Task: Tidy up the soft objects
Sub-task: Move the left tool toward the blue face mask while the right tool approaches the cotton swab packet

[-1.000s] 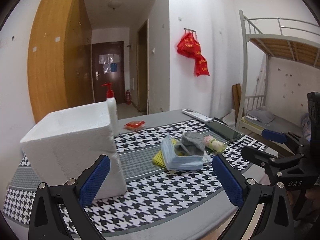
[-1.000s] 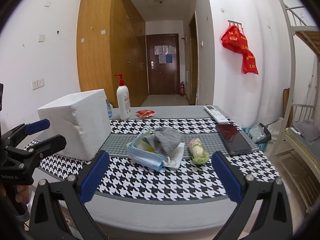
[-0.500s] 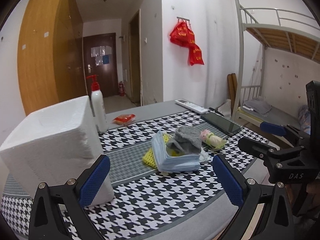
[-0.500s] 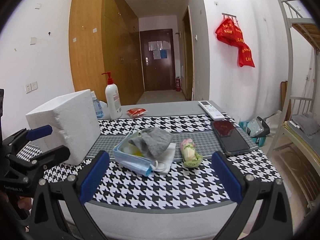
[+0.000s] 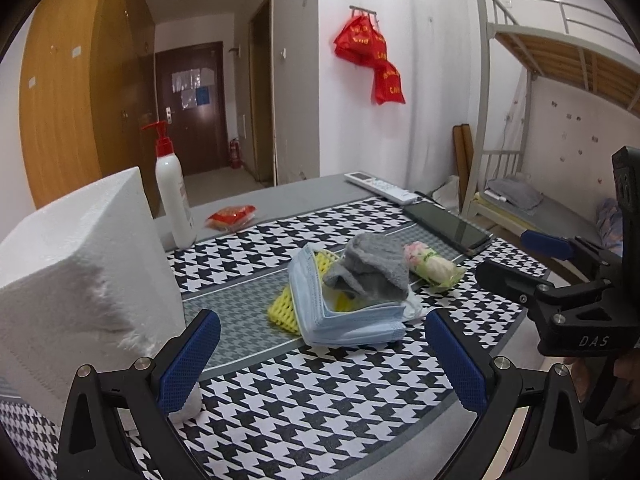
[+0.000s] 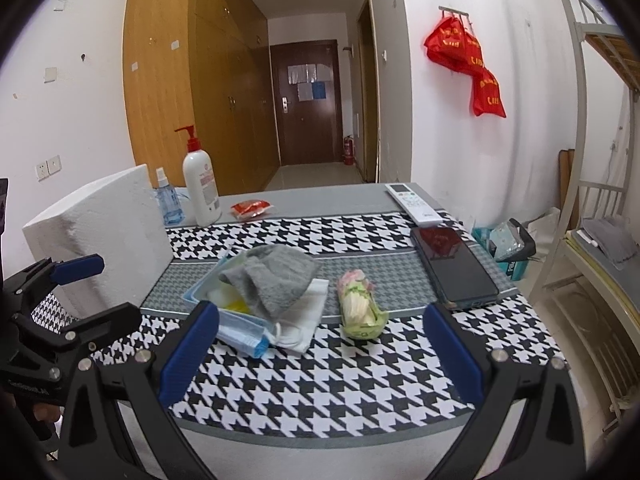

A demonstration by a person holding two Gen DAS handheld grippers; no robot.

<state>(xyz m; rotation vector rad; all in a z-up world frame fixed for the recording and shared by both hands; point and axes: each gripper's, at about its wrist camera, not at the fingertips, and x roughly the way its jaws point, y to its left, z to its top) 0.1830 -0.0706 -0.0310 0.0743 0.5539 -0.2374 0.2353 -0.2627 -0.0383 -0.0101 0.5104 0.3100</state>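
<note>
A pile of soft things lies mid-table: a grey sock [image 5: 370, 270] [image 6: 276, 276] on a stack of blue face masks [image 5: 340, 320] [image 6: 240, 330], a yellow foam net [image 5: 282, 312] under them, and a white cloth [image 6: 306, 318]. A wrapped pink-and-white roll [image 5: 430, 266] [image 6: 360, 306] lies to their right. A white foam box [image 5: 76, 280] [image 6: 104, 236] stands at the left. My left gripper [image 5: 322, 360] [image 6: 76, 292] is open and empty in front of the pile. My right gripper [image 6: 322, 352] [image 5: 536, 258] is open and empty, right of the pile.
A houndstooth cloth [image 5: 320, 392] covers the table. A pump bottle [image 6: 201, 184], a blue spray bottle [image 6: 168, 200], a red packet [image 6: 252, 209], a remote [image 6: 414, 204] and a phone [image 6: 454, 266] lie along the back and right. A bunk bed [image 6: 600, 200] stands to the right.
Both grippers have moved closer to the table and the pile, which now looks larger. The left view has swung right, so the foam box sits further left. Nothing on the table moved.
</note>
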